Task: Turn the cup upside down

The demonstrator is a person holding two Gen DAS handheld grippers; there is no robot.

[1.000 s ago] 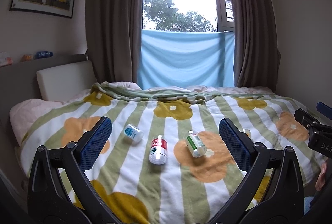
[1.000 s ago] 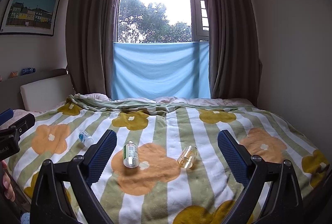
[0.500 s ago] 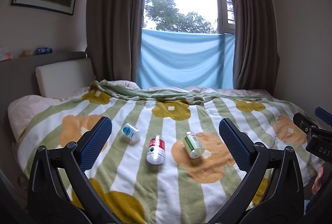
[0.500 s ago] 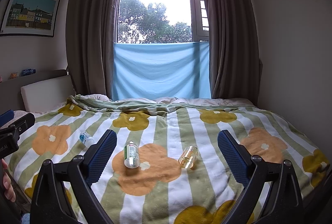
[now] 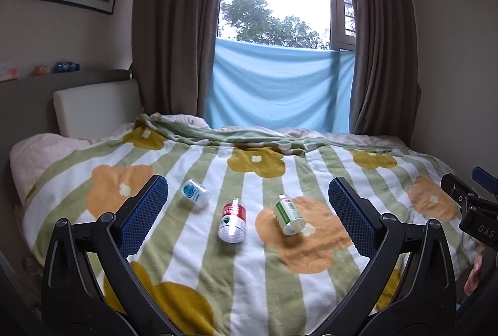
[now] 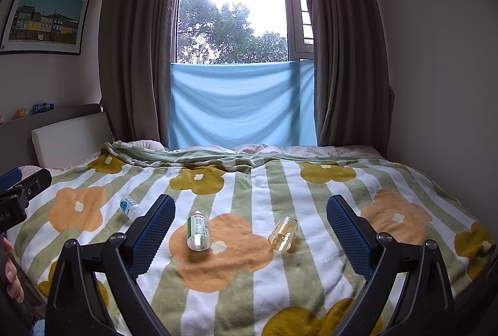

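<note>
**poster1:** So starting at the tips: the left gripper (image 5: pixel 248 205) has its fingers spread wide with nothing between them, and the right gripper (image 6: pixel 251 222) is the same, wide apart and empty. Both hover over the near edge of the flowered blanket (image 6: pixel 255 199).

**poster2:** And the cup? Which hand gets it?

**poster1:** Going by the orange flower (image 6: pixel 218 252) in the middle of the blanket: the clear amber cup (image 6: pixel 283 232) lies on its side just off that flower's right edge. Its long axis runs roughly away from the camera, tilted a bit to the right, with one round end facing the right gripper. It sits inside the right fingers' span, ahead of them and toward the right finger. In the left wrist view it can't be made out at all, so the right hand looks like the nearer one.

**poster2:** Count?

**poster1:** Four small containers, all on their sides. One amber cup, one green-label bottle (image 6: pixel 198 231) on the flower's left part, one red-label bottle (image 5: pixel 232 221) left of the flower, one blue-label bottle (image 5: pixel 195 192) furthest left. Two grippers.
</note>
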